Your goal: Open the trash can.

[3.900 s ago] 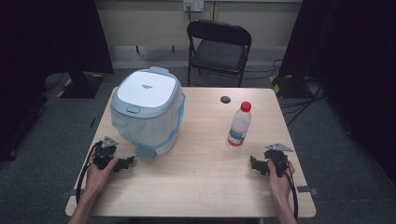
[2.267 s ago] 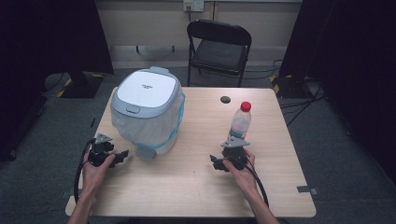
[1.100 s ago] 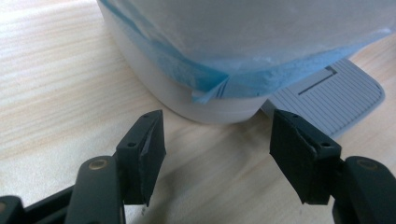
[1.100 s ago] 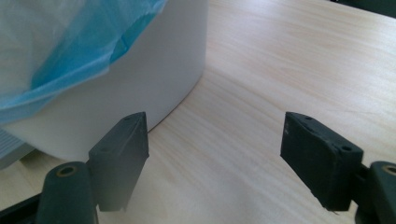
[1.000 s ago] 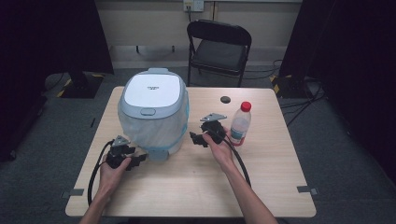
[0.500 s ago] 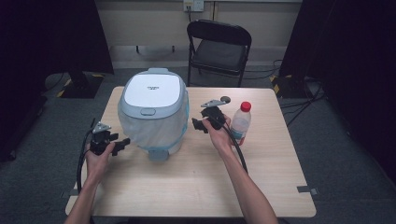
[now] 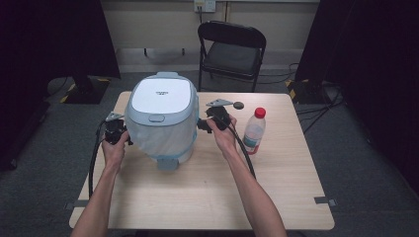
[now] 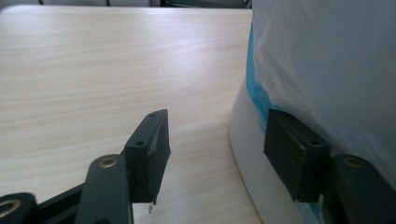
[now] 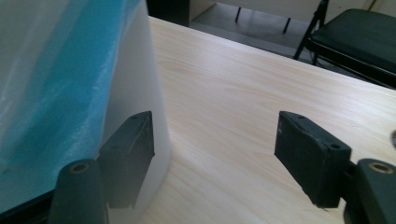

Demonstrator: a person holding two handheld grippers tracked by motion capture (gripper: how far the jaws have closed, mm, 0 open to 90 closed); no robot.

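- Toward the far left of the light wooden tabletop [image 7: 207, 192] stands a white and pale-blue rice cooker [image 7: 160, 118] with a flat white lid; its body is wrapped in thin, translucent blue-tinted plastic film.
- At the cooker's left flank, near the left edge of the tabletop, the left gripper [image 7: 116, 129] is held in the person's left hand [image 7: 114, 150], its black cable looping down toward the near edge.
- In the left gripper view the two black jaws stand partly apart, having just been closing; one pad lies against the cooker's film-covered wall [image 8: 322, 84], while the other [image 8: 148, 154] hangs free over bare wood with nothing pinched between them.
- At the cooker's right flank the right gripper [image 7: 210, 121] is held in the right hand [image 7: 225, 136], the grey three-cornered plate on top of it.
- In the right gripper view its jaws stand wide; one pad [image 9: 128, 154] sits right against the cooker's white lower wall [image 9: 135, 88], though I cannot tell whether it presses, and the other [image 9: 310, 154] is out over open wood.
- Near the right hand, toward the right side of the tabletop, a clear plastic water bottle with a red cap [image 7: 254, 131] stands upright, apart from the cooker.
- Close to the far edge, a small black round cap [image 7: 238, 104] lies flat on the wood.
- Beyond the far edge a black folding chair [image 7: 232, 49] stands on the grey floor.
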